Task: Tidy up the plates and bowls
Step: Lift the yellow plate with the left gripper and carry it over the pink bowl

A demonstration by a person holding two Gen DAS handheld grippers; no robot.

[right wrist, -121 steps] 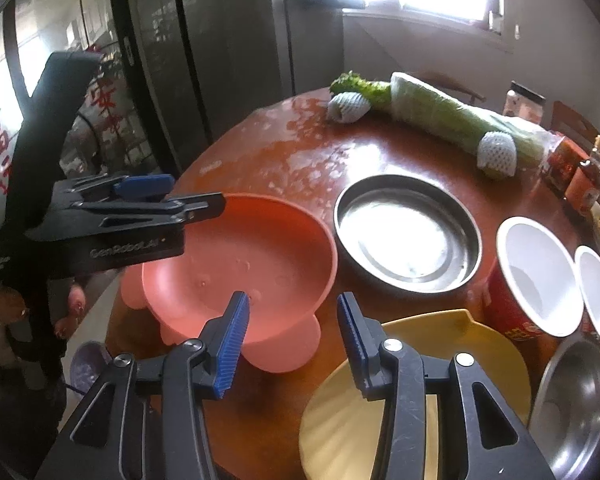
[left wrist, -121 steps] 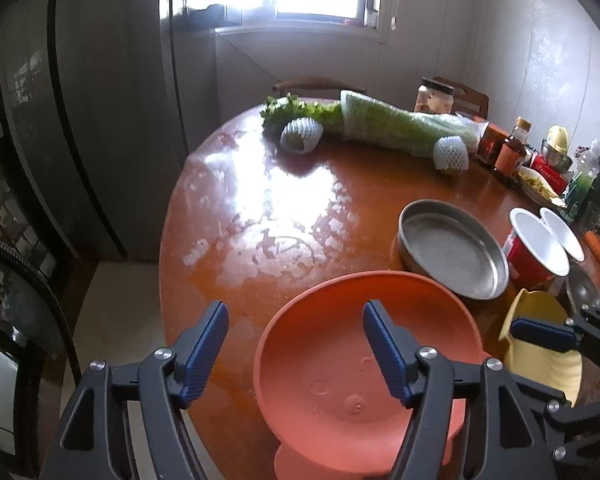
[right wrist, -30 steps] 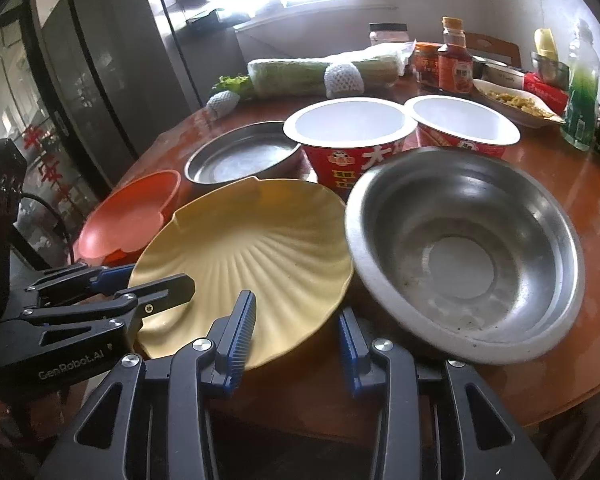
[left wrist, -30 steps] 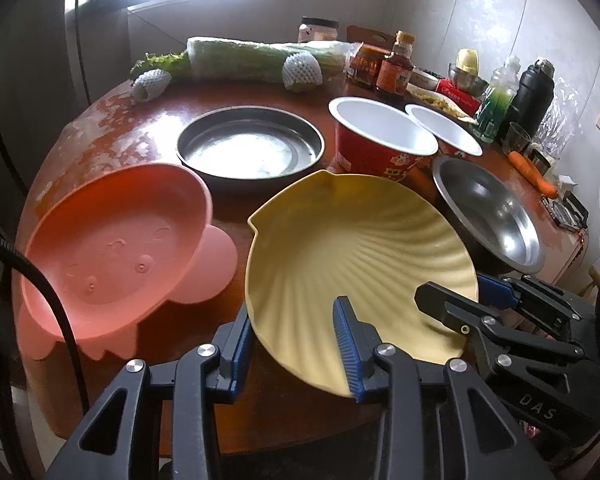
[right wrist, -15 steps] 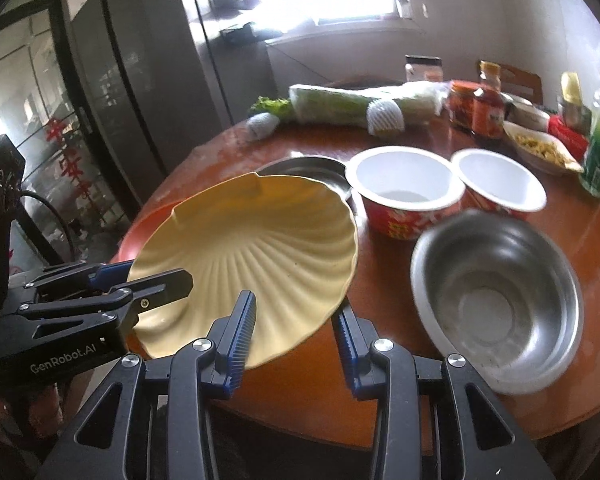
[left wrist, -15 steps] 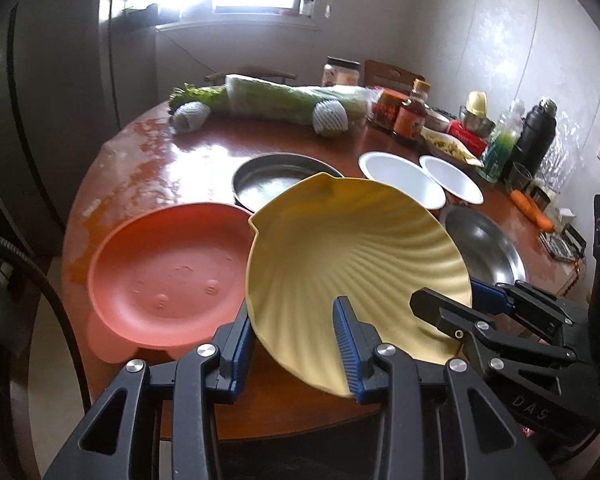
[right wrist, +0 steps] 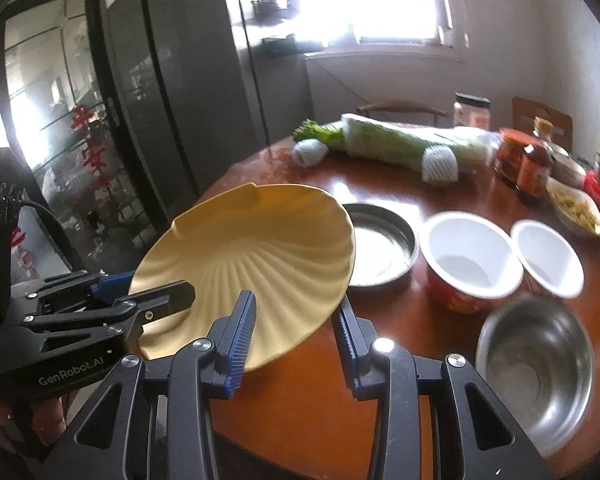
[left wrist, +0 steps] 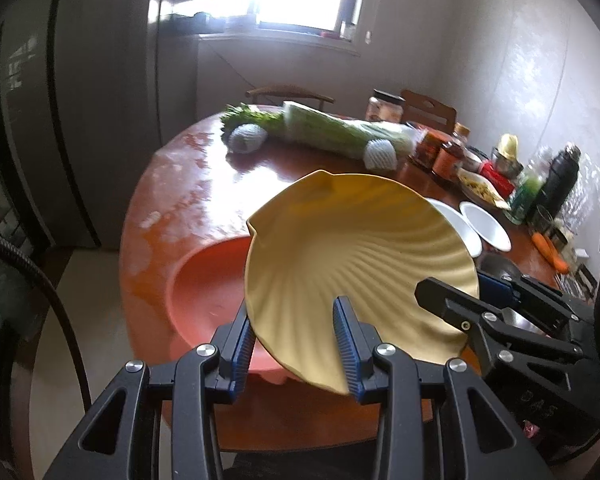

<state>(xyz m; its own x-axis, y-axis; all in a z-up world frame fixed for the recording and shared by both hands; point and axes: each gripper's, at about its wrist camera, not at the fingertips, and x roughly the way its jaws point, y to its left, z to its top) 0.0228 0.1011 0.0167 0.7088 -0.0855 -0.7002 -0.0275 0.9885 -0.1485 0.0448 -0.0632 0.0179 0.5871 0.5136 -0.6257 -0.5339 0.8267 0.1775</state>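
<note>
Both grippers are on the yellow shell plate, which is off the counter and tilted, far edge up. Left gripper: jaws clamped on the plate's near rim, one blue pad under it, one on top. Right gripper: jaws clamped on the rim at the other side of the plate, one pad on the ribbed face, the other behind the edge.

In the left wrist view the plate hangs over the orange plate, which lies flat at the counter's near-left edge; the two are apart. In the right wrist view the plate covers the left edge of the shallow steel pan.

Right of the pan are two white-lined red cups, side by side. The steel bowl sits just in front of them, empty. At the far side lie the wrapped cabbage and two foam-netted fruits. Jars and bottles crowd the far right.
</note>
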